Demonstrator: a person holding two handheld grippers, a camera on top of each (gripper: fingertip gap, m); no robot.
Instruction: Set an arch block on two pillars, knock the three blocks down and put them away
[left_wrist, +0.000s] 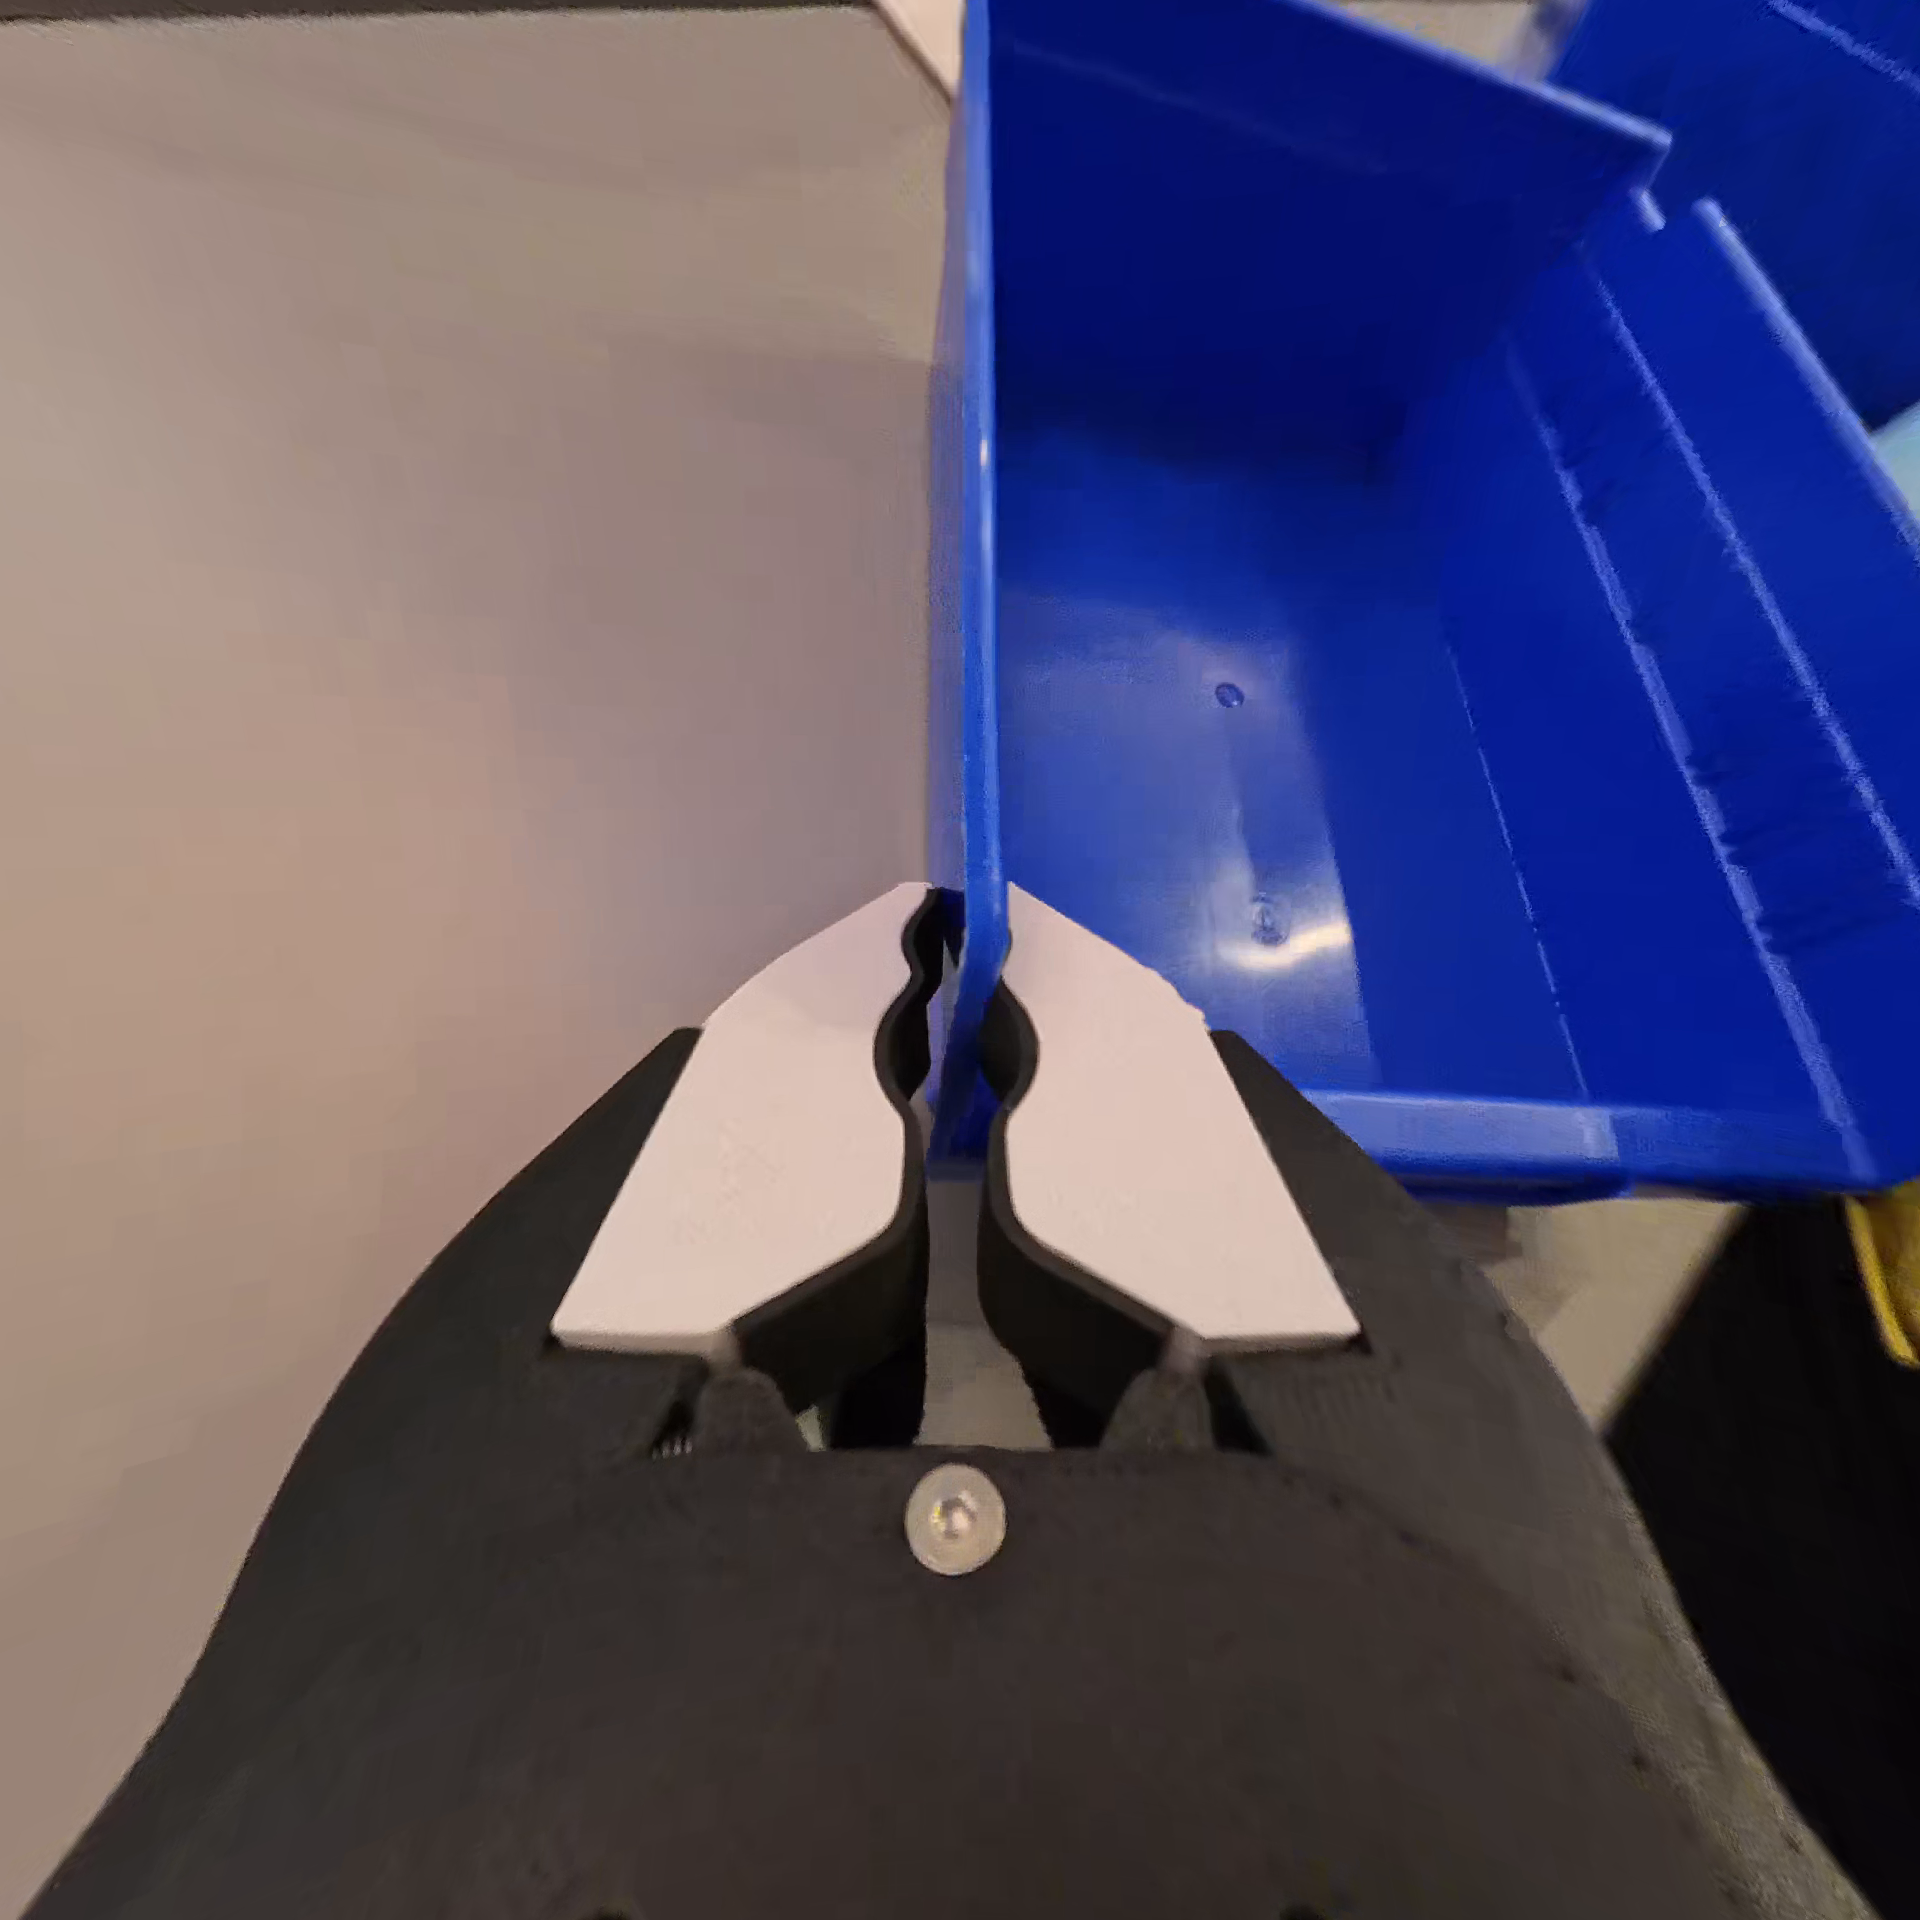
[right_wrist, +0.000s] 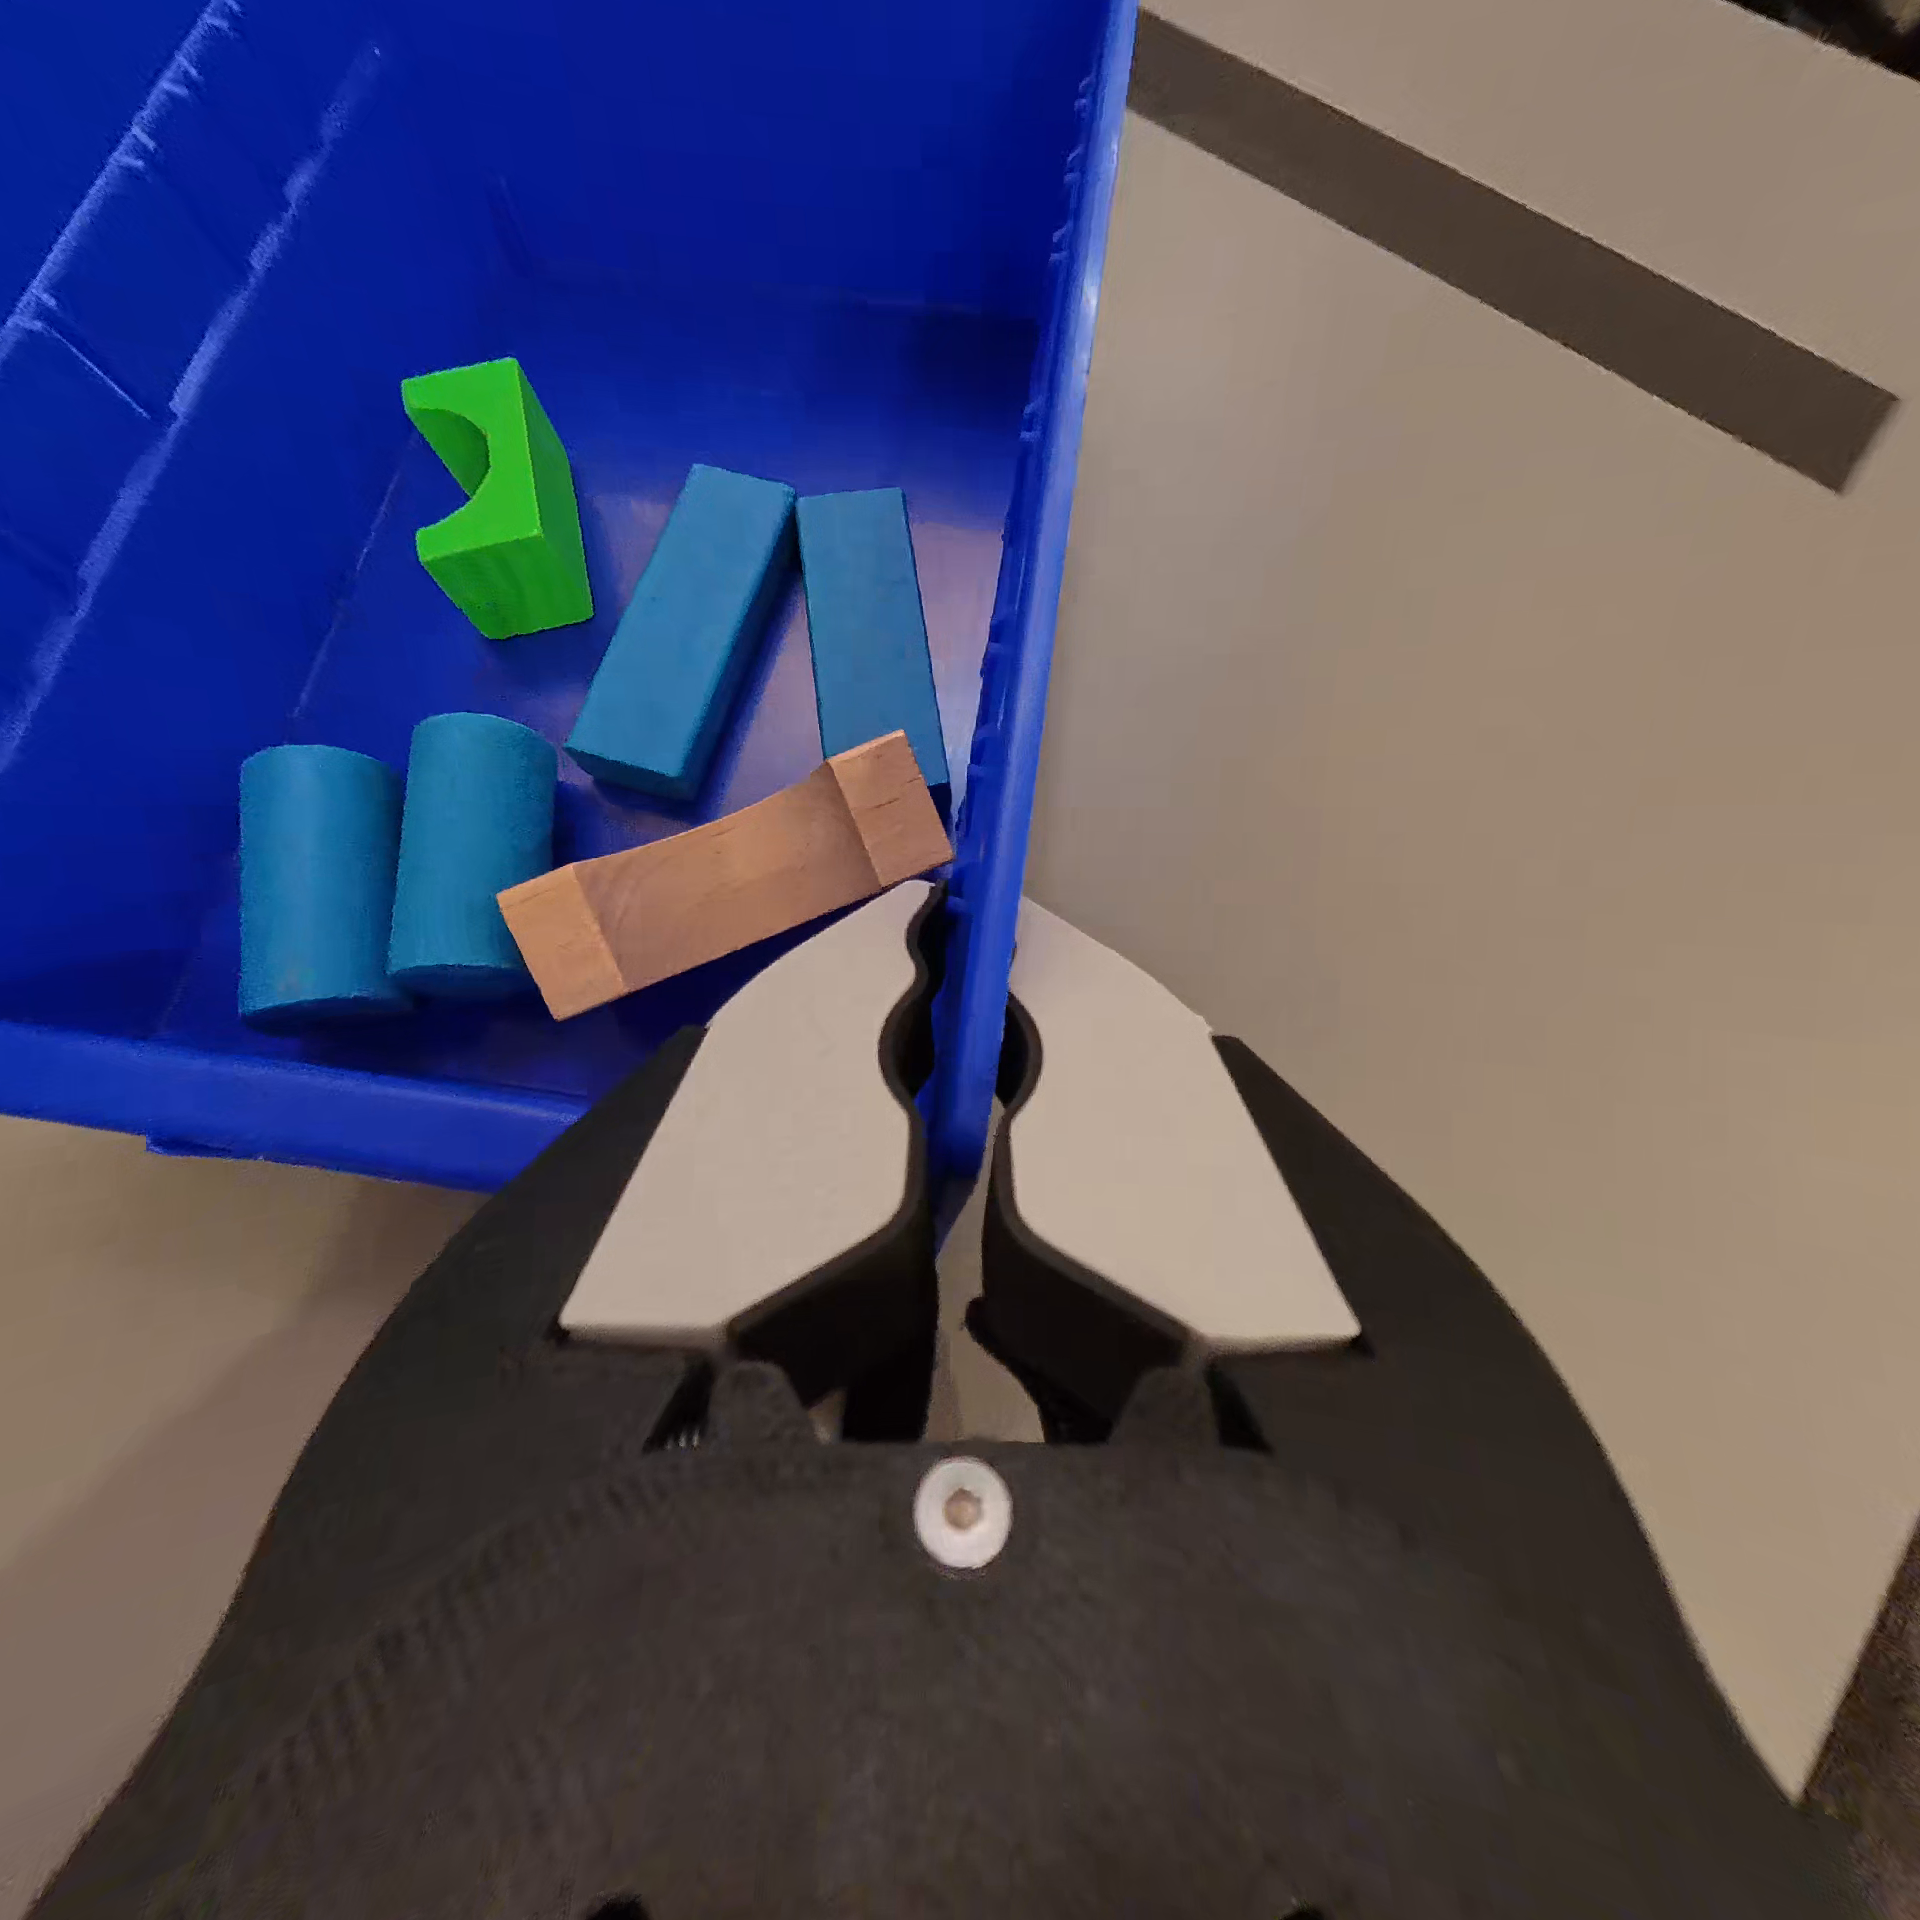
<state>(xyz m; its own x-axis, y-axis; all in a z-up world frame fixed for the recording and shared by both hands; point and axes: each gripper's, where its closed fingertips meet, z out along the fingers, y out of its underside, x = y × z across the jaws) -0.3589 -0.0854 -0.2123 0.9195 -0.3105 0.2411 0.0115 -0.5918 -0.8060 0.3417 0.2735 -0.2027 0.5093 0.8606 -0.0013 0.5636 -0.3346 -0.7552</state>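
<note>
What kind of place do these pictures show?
Probably an indoor workbench or lab table: a plain pale tabletop with a dark tape strip, and a blue plastic storage bin holding toy blocks.

My left gripper (left_wrist: 961, 935), filling the lower half of the left wrist frame: matte black printed body with faint layer lines, flaring wide toward the bottom edge. Two white wedge-shaped finger plates converge toward frame centre, each lined on its inner edge with a wavy black pad. One silver socket-head screw (left_wrist: 954, 1520) in a pale washer sits on the centreline below the fingers. A small spring coil shows at the left hinge recess.

My right gripper (right_wrist: 966, 930), lower half of the right wrist frame: same black body, pale grey-white plates, scalloped black pads, and one centred silver screw (right_wrist: 962, 1510).
</note>
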